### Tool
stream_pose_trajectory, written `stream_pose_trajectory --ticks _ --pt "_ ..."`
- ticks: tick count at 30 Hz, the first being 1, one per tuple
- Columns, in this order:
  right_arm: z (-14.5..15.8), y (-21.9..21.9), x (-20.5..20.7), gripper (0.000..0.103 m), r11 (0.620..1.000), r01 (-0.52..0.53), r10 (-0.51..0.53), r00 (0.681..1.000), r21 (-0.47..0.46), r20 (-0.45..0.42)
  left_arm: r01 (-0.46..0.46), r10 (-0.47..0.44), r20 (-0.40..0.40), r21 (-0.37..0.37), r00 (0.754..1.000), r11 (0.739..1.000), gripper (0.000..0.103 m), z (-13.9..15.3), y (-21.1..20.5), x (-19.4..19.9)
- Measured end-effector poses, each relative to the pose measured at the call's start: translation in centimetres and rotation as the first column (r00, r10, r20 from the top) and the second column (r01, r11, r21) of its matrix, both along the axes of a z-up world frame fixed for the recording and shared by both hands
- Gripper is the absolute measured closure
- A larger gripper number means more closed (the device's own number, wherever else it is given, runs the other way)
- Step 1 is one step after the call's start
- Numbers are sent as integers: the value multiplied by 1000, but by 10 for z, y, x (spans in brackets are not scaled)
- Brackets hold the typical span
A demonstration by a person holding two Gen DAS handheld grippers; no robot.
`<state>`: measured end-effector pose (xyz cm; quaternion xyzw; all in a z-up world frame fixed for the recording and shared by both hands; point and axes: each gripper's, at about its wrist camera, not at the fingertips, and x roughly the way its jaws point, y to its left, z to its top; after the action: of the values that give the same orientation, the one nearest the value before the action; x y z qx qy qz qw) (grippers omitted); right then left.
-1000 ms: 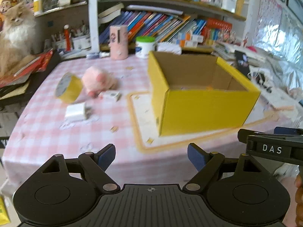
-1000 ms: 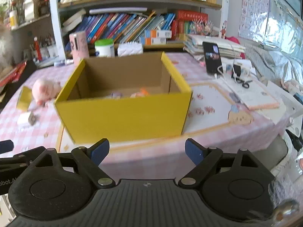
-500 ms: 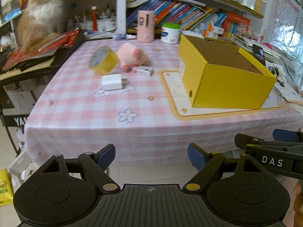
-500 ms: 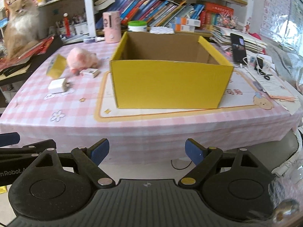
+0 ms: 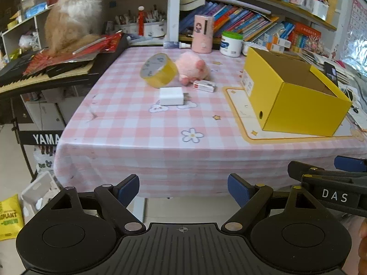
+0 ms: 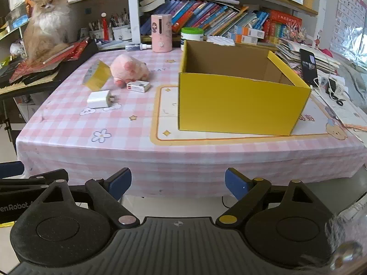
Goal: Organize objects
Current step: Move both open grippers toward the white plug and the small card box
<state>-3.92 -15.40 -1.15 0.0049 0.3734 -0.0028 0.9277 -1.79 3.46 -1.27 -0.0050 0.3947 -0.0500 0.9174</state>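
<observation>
An open yellow box [image 5: 296,100] [image 6: 240,105] stands on a mat on the pink checked table [image 5: 137,123] [image 6: 68,126]. Left of it lie a yellow tape roll [image 5: 159,70] [image 6: 96,74], a pink plush pig [image 5: 192,67] [image 6: 128,68], a small red and white box [image 5: 204,85] [image 6: 138,86] and a white charger [image 5: 172,96] [image 6: 99,99]. My left gripper [image 5: 183,189] and right gripper [image 6: 177,183] are both open and empty, held side by side in front of the table's near edge, below its top.
An orange cat [image 5: 71,13] [image 6: 45,23] sits on red packets on a keyboard [image 5: 34,73] left of the table. A pink dispenser [image 5: 203,34], a white jar [image 5: 231,44] and bookshelves stand behind. A phone [image 6: 308,66] and cables lie at the right.
Both grippers have pulled back and down from the box, so the whole table and its front edge show. Both stay open.
</observation>
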Motion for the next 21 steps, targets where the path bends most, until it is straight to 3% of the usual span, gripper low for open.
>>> stream_pose_trajectory --ticks 21 --pt "2 48 12 15 998 -61 61 998 -10 10 -56 56 4 -29 998 998 17 -1 43 4"
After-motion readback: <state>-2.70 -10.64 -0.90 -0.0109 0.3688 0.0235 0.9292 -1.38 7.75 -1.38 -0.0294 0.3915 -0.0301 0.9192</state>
